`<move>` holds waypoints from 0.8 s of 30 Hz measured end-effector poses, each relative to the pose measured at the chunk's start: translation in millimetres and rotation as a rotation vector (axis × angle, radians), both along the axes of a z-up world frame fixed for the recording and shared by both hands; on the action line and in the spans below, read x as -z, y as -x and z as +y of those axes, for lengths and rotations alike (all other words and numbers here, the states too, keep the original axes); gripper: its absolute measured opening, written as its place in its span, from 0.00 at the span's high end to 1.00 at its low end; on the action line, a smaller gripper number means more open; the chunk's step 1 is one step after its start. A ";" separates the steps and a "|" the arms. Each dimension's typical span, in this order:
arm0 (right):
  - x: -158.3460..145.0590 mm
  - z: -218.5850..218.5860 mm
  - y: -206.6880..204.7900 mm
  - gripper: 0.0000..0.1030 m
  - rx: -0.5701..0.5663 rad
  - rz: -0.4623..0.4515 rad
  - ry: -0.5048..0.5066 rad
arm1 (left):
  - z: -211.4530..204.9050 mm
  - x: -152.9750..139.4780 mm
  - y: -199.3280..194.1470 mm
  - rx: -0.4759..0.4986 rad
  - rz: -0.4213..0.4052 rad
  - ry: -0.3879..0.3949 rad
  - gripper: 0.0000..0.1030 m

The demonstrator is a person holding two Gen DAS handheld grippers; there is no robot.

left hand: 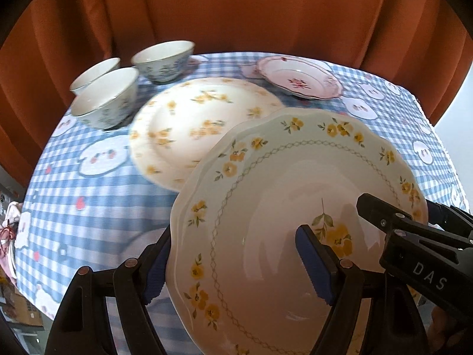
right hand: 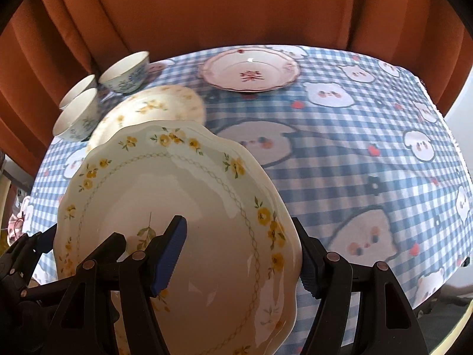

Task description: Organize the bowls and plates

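You are carrying the scalloped plate (left hand: 295, 207) with yellow flowers in the air, above the near part of the table (left hand: 88, 201). Both tools hold it, one on each side.

Here is what could go wrong. The plate is smooth and each tool pinches only a bit of its rim. If one hand goes faster than the other, or tips, the plate could slip out and fall. It could also bump the big flowered plate (left hand: 201, 124) lying just past it, if you come down too low or too fast. The three bowls (left hand: 106, 100) sit at the far left, close to that plate, so a wide swing could knock them. The pink plate (left hand: 298, 78) at the far right is well apart.

The left gripper (left hand: 236, 269) is partly open, one pad under the left rim and one on top. The right gripper (right hand: 239, 254) holds the right rim the same way.
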State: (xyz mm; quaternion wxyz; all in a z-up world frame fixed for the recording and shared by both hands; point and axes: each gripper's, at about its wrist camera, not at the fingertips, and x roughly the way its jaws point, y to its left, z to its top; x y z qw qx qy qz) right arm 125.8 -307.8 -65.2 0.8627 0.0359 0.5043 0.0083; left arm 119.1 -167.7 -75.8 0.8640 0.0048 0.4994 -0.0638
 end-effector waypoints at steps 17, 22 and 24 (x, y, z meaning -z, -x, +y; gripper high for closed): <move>32.3 -103.8 -5.3 0.31 0.083 0.074 0.004 | -90.8 30.0 -13.0 0.068 0.077 -0.008 0.23; 44.9 -117.5 -9.1 0.31 0.093 0.106 -0.002 | -104.3 41.2 -18.2 0.065 0.110 -0.024 0.23; 50.2 -121.2 -12.3 0.31 0.091 0.121 -0.007 | -107.5 41.8 -18.9 0.060 0.105 -0.043 0.23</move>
